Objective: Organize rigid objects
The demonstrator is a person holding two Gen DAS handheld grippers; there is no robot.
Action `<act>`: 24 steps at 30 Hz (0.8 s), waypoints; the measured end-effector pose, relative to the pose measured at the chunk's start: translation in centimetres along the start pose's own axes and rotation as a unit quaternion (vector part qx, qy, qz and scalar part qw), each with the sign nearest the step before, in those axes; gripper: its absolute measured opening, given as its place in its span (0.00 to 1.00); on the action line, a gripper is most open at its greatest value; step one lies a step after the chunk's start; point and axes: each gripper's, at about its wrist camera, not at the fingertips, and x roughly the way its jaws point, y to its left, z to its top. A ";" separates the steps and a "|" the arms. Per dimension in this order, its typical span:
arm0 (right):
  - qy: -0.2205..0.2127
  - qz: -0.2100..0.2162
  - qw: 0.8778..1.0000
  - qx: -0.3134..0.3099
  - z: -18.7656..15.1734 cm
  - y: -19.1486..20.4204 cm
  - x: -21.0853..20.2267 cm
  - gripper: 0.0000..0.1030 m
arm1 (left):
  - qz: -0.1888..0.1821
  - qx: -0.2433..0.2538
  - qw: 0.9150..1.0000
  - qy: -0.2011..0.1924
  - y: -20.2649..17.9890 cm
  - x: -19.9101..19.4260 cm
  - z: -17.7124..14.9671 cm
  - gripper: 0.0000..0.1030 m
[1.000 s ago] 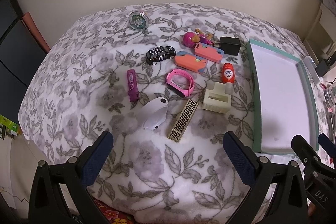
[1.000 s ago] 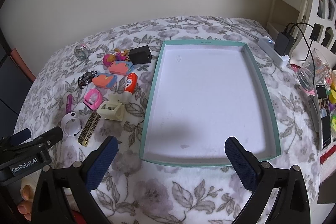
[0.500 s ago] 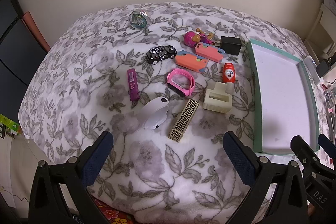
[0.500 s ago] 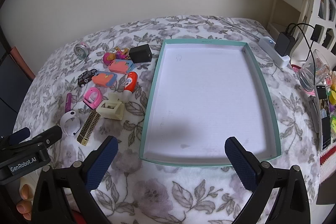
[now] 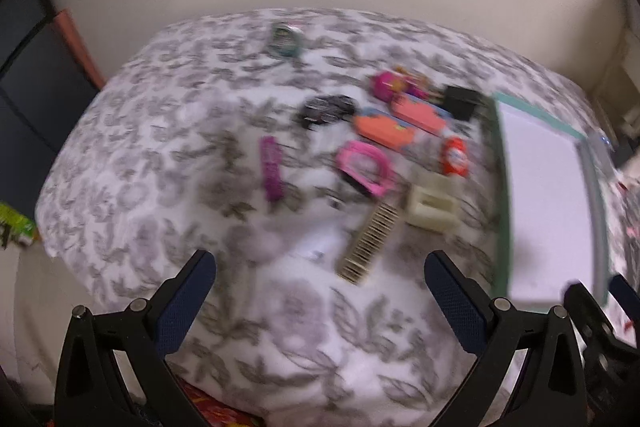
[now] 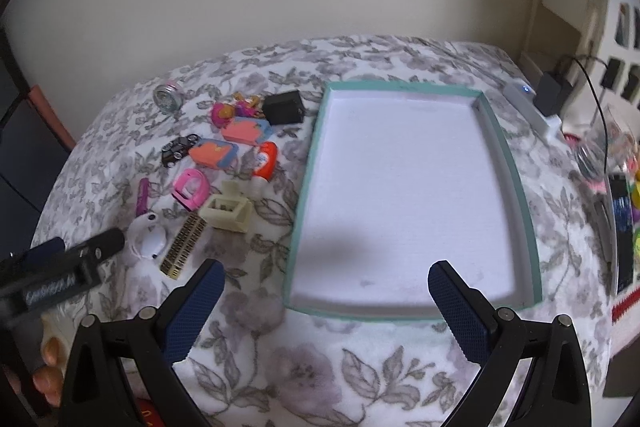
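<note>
Several small rigid objects lie on the floral cloth left of an empty teal-rimmed tray [image 6: 516, 183]: a white oval case [image 6: 146, 239], a gold patterned bar [image 6: 184, 251], a cream holder [image 6: 226, 213], a pink band [image 6: 191, 187], a purple stick [image 6: 142, 195], two orange cases [image 6: 212, 154], a red tube [image 6: 265, 163], a black toy car [image 6: 178, 149], a black adapter [image 6: 283, 107] and a round tin [image 6: 167, 98]. My left gripper [image 5: 320, 303] is open and empty, short of the white case; its view is blurred. My right gripper [image 6: 326, 307] is open and empty before the tray's near rim.
A white power strip with a black plug [image 6: 538, 103] and a glass jar [image 6: 596, 155] sit at the right edge. The cloth-covered surface drops off at the front and left. A wall stands behind.
My left gripper has moved forward and lower toward the white case, blurring its view. My right gripper has shifted slightly; the objects have not moved.
</note>
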 end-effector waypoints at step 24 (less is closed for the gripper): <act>0.114 0.061 0.991 -0.038 2.3 9.7 10.5 0.98 | -0.002 -0.101 0.989 0.111 6.0 8.4 3.1 1.00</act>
